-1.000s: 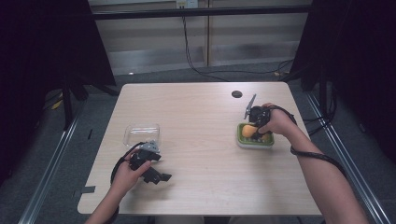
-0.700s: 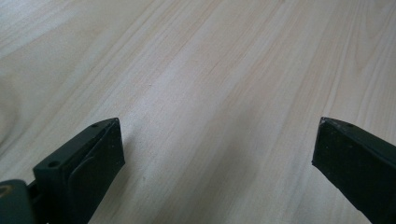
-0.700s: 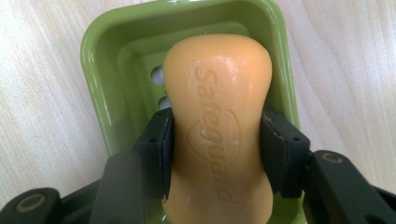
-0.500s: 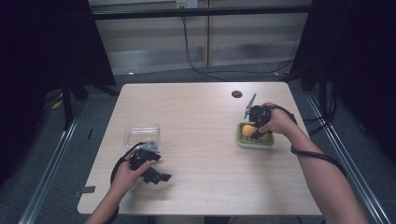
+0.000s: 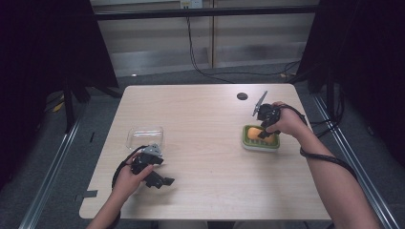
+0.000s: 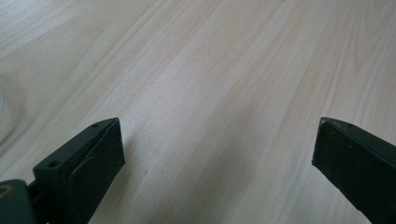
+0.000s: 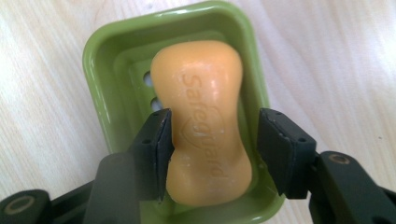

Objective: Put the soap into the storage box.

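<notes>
Wood table (image 5: 205,143) unchanged since a second ago — my right gripper (image 7: 212,140) brackets the soap (image 7: 205,116), unclamped; left gripper (image 6: 215,154) idles wide.

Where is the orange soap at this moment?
The soap lies in the green dish on the table's right side, between the right gripper's open jaws.

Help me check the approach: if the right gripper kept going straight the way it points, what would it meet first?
Probably the orange soap bar in the green dish; the right gripper straddles it, one jaw seemingly touching.
</notes>
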Available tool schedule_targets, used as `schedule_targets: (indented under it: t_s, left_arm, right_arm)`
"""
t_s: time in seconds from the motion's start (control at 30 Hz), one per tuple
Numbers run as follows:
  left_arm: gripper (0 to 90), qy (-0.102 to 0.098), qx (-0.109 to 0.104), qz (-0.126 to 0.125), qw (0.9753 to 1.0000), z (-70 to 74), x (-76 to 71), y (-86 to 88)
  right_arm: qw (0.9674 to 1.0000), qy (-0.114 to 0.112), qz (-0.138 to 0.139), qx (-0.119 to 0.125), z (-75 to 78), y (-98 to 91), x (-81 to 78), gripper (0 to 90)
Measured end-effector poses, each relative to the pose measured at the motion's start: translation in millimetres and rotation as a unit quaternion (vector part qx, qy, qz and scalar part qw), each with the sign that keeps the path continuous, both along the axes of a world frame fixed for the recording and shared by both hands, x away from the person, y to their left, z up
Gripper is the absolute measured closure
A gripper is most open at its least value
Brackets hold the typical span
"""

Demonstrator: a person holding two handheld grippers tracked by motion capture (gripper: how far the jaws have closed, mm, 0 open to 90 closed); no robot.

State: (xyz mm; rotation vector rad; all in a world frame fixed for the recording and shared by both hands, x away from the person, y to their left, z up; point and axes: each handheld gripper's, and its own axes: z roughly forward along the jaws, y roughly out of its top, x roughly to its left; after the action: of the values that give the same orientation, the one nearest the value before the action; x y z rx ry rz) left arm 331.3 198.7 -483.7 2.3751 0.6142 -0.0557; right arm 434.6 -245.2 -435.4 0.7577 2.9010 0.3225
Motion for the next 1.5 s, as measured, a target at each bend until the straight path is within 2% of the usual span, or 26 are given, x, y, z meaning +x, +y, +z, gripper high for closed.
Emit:
schedule_targets:
  t_s: [0.03, 0.2, 0.23, 0.3, 0.37, 0.4, 0.47, 0.53, 0.6, 0.67, 0.9, 1.03, 1.13, 1.23, 1.5]
  left_arm:
    - [1.8, -0.003, -0.006, 0.005, 1.0, -0.8, -0.9, -0.6]
    - [1.9, -0.003, -0.002, 0.0, 1.0, 0.0, -1.1, -0.8]
    - [1.9, -0.005, 0.012, -0.004, 0.9999, 1.0, -1.2, -0.1]
    - [1.9, -0.002, -0.004, 0.003, 1.0, -1.0, -2.8, -0.1]
    - [1.9, -0.002, -0.006, 0.007, 1.0, -0.3, -3.6, 0.4]
    - [1.9, -0.006, 0.011, -0.001, 0.9999, 2.3, -2.7, 1.8]
    - [1.9, -0.005, 0.003, 0.003, 1.0, 2.5, -3.2, 1.8]
    - [1.9, -0.007, 0.01, -0.001, 0.9999, 2.5, -2.7, 2.3]
    - [1.9, -0.003, -0.001, 0.001, 1.0, 0.3, -3.1, 1.6]
    - [1.9, -0.002, -0.003, 0.003, 1.0, -0.2, -3.6, 1.1]
    - [1.9, -0.004, 0.011, 0.0, 0.9999, 1.2, -3.2, 1.4]
    - [1.9, -0.003, 0.001, 0.002, 1.0, -0.6, -3.4, 0.8]
    - [1.9, -0.002, 0.011, -0.001, 0.9999, 1.1, -3.6, 0.8]
    - [1.9, -0.004, 0.006, 0.001, 1.0, 1.7, -4.3, 0.3]
    - [1.9, -0.003, 0.001, -0.002, 1.0, 0.4, -4.5, -0.6]
  right_arm:
    - [0.9999, 0.002, -0.01, 0.008, 1.1, -0.6, -0.9, 43.3]
    - [0.9988, -0.005, -0.037, 0.032, 4.1, -3.3, -8.8, 39.3]
    - [0.9985, -0.006, -0.04, 0.036, 4.5, -4.2, -10.1, 38.8]
    - [0.9976, -0.003, -0.052, 0.045, 5.6, -4.9, -13.6, 36.0]
    - [0.9964, -0.002, -0.06, 0.06, 6.5, -5.9, -16.2, 33.4]
    - [0.9956, -0.002, -0.064, 0.068, 7.1, -6.2, -17.3, 33.0]
    - [0.9948, -0.005, -0.067, 0.077, 8.4, -6.4, -20.0, 32.8]
    - [0.9932, -0.005, -0.077, 0.087, 9.6, -6.3, -23.2, 31.4]
    - [0.9921, -0.004, -0.086, 0.092, 10.3, -6.6, -25.9, 30.2]
    - [0.9907, -0.006, -0.089, 0.103, 10.0, -6.5, -29.6, 29.0]
    - [0.9887, -0.012, -0.092, 0.118, 7.4, -5.8, -41.2, 24.9]
    - [0.9891, -0.018, -0.083, 0.12, 8.6, -2.9, -48.1, 23.7]
    - [0.9886, -0.019, -0.082, 0.125, 8.8, 0.7, -54.0, 22.2]
    - [0.9882, -0.021, -0.072, 0.134, 8.1, 5.0, -60.3, 21.5]
    - [0.9886, -0.024, -0.06, 0.136, 4.9, 13.5, -73.1, 19.9]
